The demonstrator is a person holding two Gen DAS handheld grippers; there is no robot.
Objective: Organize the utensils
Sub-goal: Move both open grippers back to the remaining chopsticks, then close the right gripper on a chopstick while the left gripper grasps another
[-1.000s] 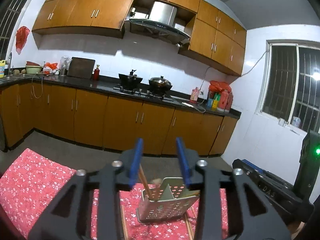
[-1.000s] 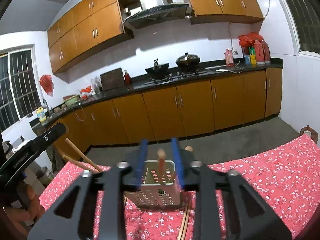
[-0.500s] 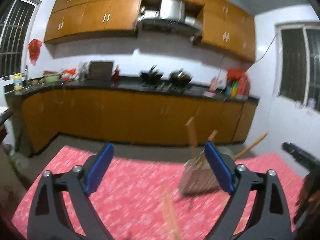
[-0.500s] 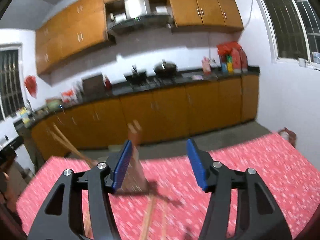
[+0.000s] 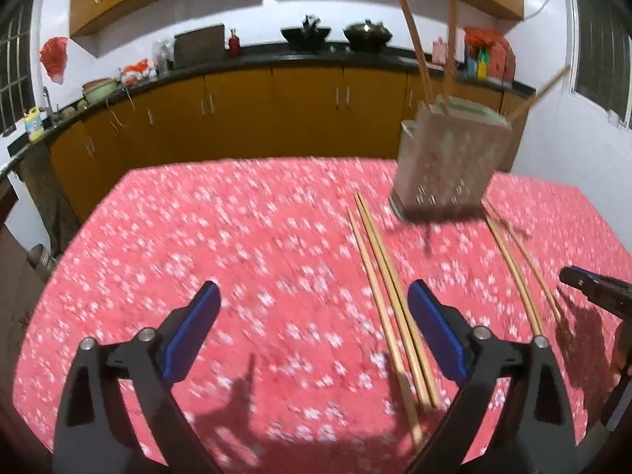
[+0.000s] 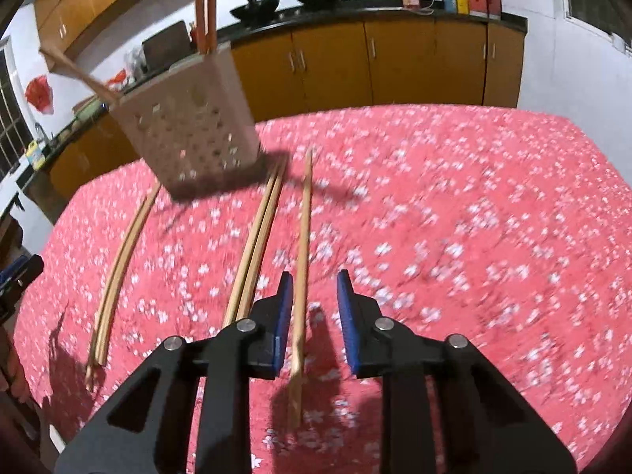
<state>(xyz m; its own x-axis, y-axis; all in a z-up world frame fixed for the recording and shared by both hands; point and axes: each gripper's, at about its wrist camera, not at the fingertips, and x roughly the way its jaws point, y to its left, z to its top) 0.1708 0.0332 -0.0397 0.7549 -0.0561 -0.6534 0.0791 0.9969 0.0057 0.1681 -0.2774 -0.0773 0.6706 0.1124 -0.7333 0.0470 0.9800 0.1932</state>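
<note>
Left wrist: left gripper [image 5: 312, 331] spread wide, holding nothing, over the near part of the table [image 5: 197, 237]. Holder [image 5: 446, 166] stands toward the far right edge with a few chopsticks [image 5: 414, 31] already in it. One loose pair [image 5: 389, 300] lies on the cloth just inside the right pad; another pair [image 5: 517, 268] lies further right. Right gripper's tip [image 5: 592, 288] is cut off at the frame edge.

Right wrist: right gripper [image 6: 314, 316] half closed, nothing clamped. A single stick [image 6: 302, 260] runs between the pads; contact with the left pad cannot be told. Pair [image 6: 256, 245] lies just left, the other pair [image 6: 118, 252] near the left edge.

Judgement: close squarely on the single stick near its middle, lift level, then tip it into the holder.

Motion blur throughout; the holder's inside is hidden.
</note>
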